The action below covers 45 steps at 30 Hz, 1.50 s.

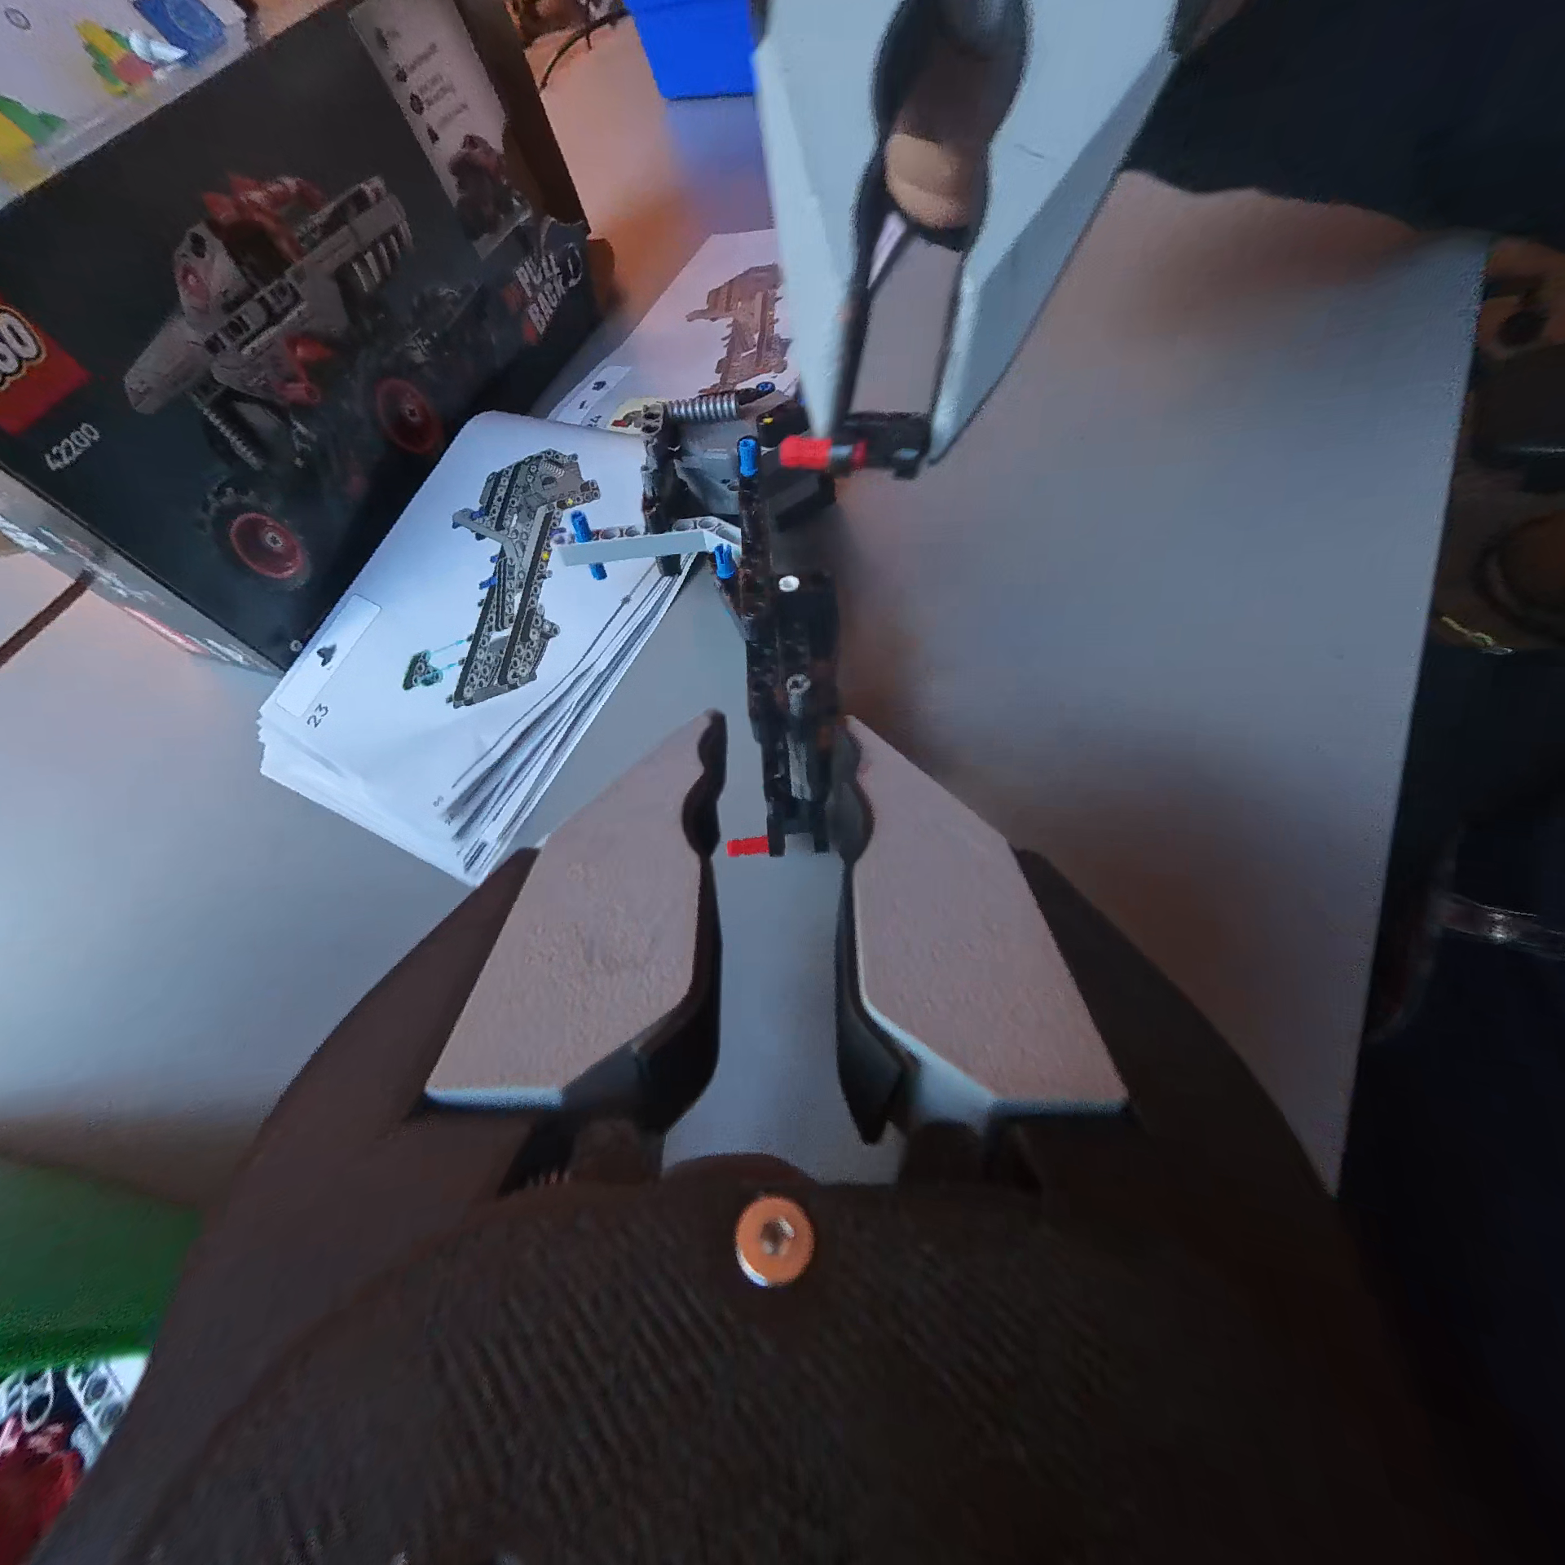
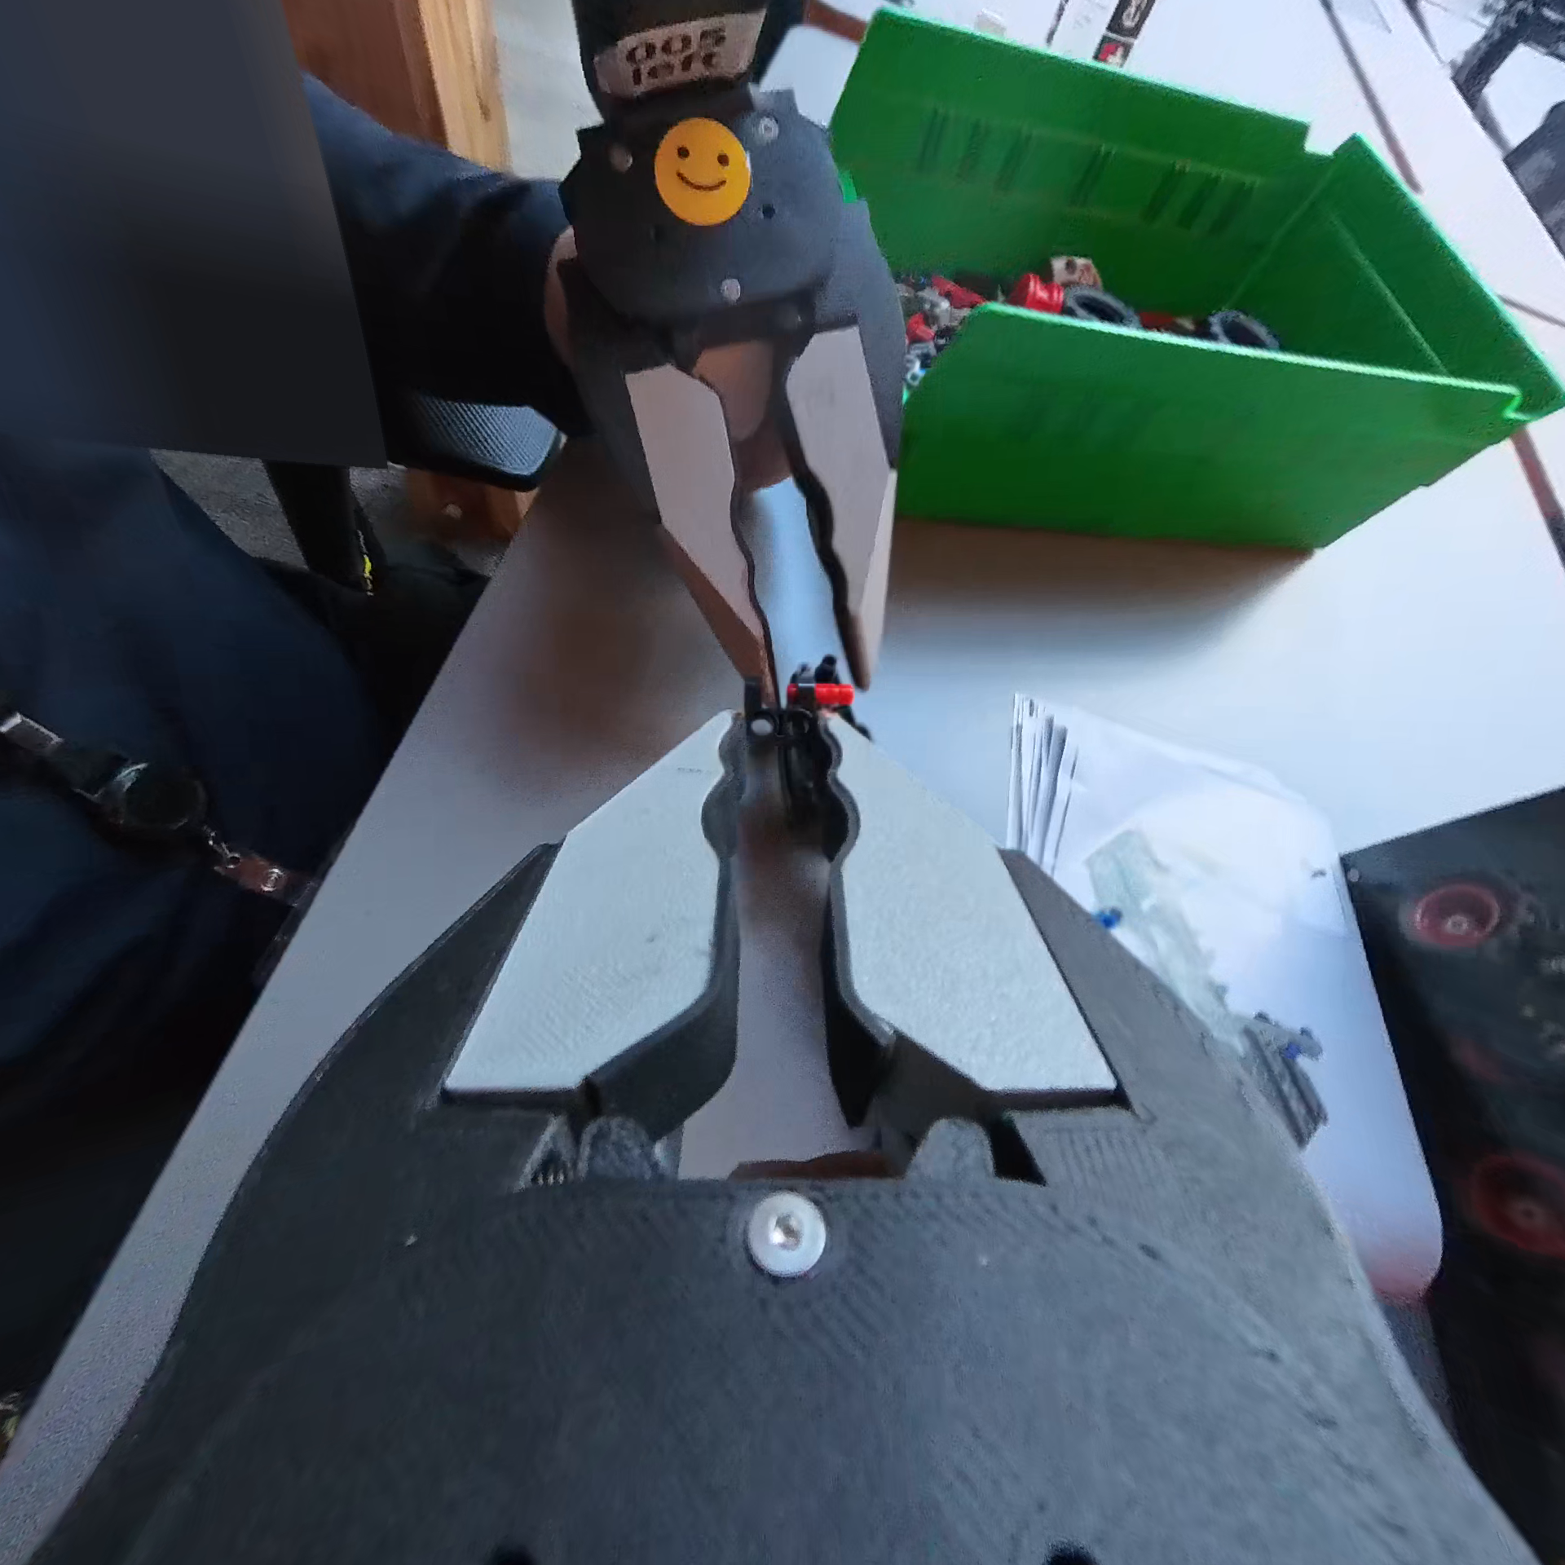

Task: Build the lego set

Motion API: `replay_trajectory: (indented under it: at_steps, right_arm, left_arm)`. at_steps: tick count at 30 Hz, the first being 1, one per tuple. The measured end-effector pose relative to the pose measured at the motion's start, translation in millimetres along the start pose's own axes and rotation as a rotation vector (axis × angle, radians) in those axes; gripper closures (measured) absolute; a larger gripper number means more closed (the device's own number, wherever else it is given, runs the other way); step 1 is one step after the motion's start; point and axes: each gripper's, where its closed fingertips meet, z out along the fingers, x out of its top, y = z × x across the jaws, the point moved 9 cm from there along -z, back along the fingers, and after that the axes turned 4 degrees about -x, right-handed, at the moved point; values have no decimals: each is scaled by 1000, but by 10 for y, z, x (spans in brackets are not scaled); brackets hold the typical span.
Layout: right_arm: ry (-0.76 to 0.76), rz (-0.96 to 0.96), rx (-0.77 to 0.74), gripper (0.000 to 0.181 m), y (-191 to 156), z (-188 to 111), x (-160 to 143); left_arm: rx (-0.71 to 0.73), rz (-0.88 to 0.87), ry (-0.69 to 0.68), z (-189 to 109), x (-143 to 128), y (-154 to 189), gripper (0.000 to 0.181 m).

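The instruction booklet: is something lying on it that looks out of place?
Yes. The far end of the half-built black chassis overhangs the open instruction booklet, covering part of a page, while both grippers hold it. Nothing looks spilled or broken.

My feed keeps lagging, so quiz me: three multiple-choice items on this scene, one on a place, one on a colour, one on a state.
1. Where is the instruction booklet?
A. in the bin
B. on the table by the box
C. on the floor

2. What colour is the parts bin?
A. blue
B. green
C. red

3. How does the left gripper stand?
A. fingers around the black Lego frame
B. empty
C. holding the booklet

B: it lies open beside the Lego box.
B: its walls are green.
A: the frame sits between its fingers.
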Motion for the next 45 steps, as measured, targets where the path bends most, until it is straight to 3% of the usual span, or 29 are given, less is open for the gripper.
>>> replay_trajectory:
  at_steps: [4, 11, 14, 22, 25, 28, 34, 37, 45]
  right_arm:
    - [-11, -60, 60, 170, 77, 191, 63]
    - [-66, -88, 115, 170, 147, 364, 101]
    - [-100, -114, 128, 170, 145, 424, 136]
    - [-117, -162, 132, 170, 153, 461, 128]
    - [-144, -176, 130, 169, 149, 482, 78]
    - [-144, -186, 136, 170, 135, 477, 95]
    - [-174, -215, 158, 169, 183, 526, 141]
    - [-173, -210, 169, 170, 187, 527, 137]
    - [-180, -210, 172, 170, 183, 525, 116]
  left_arm:
    - [-14, 27, 12, 15, 5, -22, 167]
    - [39, 39, 37, -133, -48, -17, 144]
    - [36, 59, 72, -169, -46, -12, 153]
    - [9, 100, -73, 61, -61, -9, 154]
    - [69, 126, -122, 47, -102, 28, 150]
    - [160, 125, -46, -85, -90, 35, 145]
    - [50, 61, -29, -21, -50, -1, 151]
    - [-10, 39, -48, 16, -52, -7, 164]
    - [-4, 41, -67, 38, -62, -12, 169]
